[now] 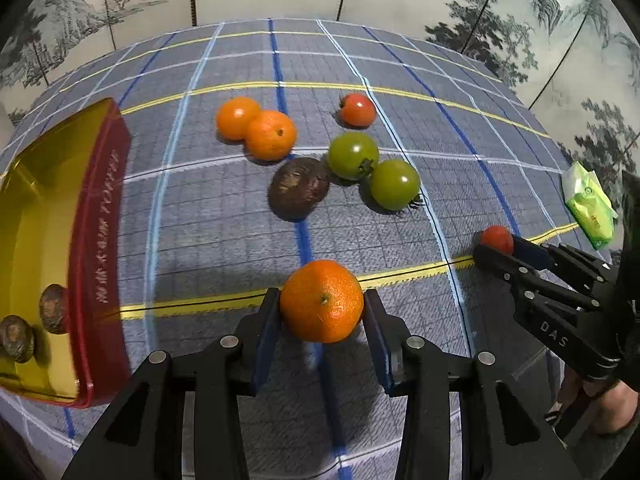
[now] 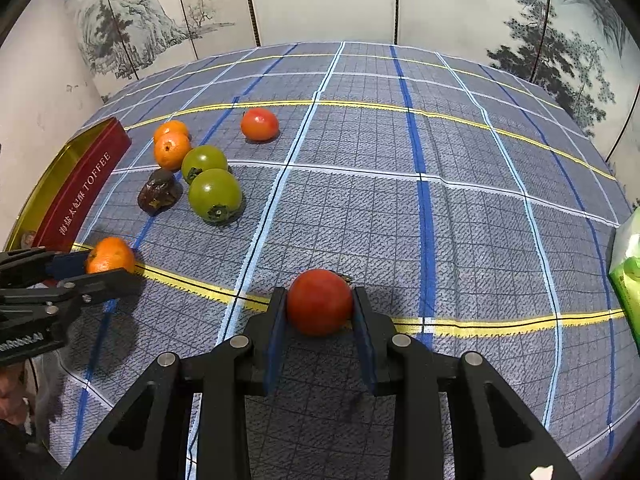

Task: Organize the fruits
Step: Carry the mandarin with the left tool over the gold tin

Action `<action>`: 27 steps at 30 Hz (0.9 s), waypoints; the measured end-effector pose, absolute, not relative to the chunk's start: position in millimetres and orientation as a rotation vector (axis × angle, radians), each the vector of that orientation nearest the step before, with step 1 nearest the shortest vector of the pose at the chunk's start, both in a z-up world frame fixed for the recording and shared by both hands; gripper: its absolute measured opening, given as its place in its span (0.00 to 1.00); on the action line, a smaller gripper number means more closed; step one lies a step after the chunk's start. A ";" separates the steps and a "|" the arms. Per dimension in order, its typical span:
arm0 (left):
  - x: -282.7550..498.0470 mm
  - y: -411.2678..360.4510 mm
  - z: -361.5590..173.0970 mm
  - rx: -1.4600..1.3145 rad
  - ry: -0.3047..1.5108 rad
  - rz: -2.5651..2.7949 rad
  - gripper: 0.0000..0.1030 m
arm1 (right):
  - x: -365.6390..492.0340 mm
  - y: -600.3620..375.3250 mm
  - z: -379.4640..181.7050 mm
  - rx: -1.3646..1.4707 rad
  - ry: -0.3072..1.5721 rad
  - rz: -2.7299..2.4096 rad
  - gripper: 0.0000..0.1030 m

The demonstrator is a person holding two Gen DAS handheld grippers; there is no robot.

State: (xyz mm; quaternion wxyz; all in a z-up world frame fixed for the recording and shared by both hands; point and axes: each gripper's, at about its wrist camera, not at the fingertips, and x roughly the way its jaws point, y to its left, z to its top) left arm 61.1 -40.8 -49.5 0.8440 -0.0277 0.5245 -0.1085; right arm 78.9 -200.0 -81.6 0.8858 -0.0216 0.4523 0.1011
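My left gripper (image 1: 322,296) is shut on an orange mandarin (image 1: 322,302) that rests on the checked tablecloth; its blue pads (image 1: 267,332) touch both sides of the fruit. To the right, my right gripper (image 2: 320,294) is shut on a small red tomato (image 2: 319,302), also down on the cloth. In the left wrist view the right gripper (image 1: 496,246) and its tomato (image 1: 497,239) show at the right. In the right wrist view the left gripper (image 2: 100,266) and the mandarin (image 2: 110,255) show at the left.
A red-and-gold toffee tin (image 1: 102,216) lies open at the left with two brown fruits (image 1: 54,308) inside. Mid-cloth lie two mandarins (image 1: 271,135), a red tomato (image 1: 357,109), two green tomatoes (image 1: 395,184) and a dark brown fruit (image 1: 299,188). A green packet (image 1: 590,204) sits far right.
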 end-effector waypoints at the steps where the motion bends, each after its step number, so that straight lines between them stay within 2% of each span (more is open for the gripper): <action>1: 60.3 -37.7 -46.7 -0.063 1.104 -0.225 0.41 | 79.1 -199.4 -81.7 -0.047 0.941 0.209 0.29; 17: 47.7 39.4 1.3 -0.089 1.007 -0.120 0.41 | 79.4 -193.4 -83.6 -0.089 0.938 0.191 0.29; 27: 58.6 120.6 1.4 -0.122 0.988 0.074 0.41 | 78.9 -192.0 -83.8 -0.103 0.934 0.185 0.29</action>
